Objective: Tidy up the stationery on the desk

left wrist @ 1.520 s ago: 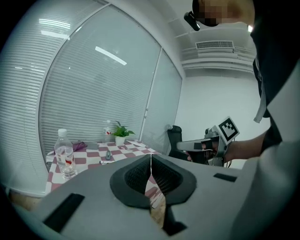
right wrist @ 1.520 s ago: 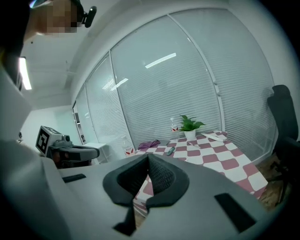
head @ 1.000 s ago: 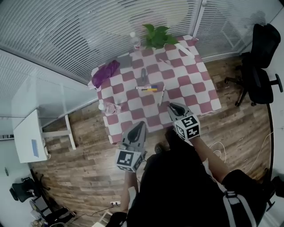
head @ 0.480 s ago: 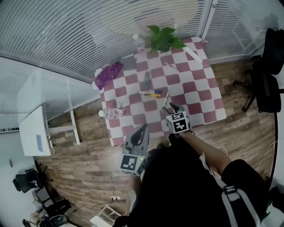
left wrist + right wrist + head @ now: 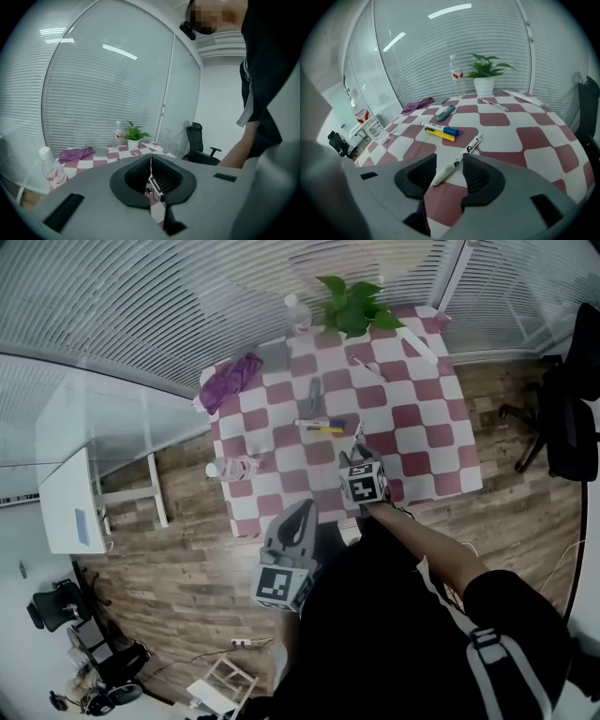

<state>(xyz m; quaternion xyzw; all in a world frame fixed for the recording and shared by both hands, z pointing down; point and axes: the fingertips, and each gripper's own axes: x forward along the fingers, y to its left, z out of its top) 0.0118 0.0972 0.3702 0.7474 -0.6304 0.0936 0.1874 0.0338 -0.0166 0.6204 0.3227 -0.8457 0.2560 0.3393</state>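
Fingers (image 5: 480, 177) of the right gripper (image 5: 449, 165), spread but just narrowing, straddle a white pen (image 5: 461, 152) pointing to 1 o'clock; the left gripper (image 5: 151, 161) has its fingers pressed together.

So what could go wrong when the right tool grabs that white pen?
The right tool has just been opening its jaws; the slim white pen lies slanted between them, untouched. Closing on its tip could flick it away or let it slip out. Pushing ahead could bump the yellow marker just beyond.

Bright even daylight, ceiling-light glare on glass, fisheye-curved edges, dark corners
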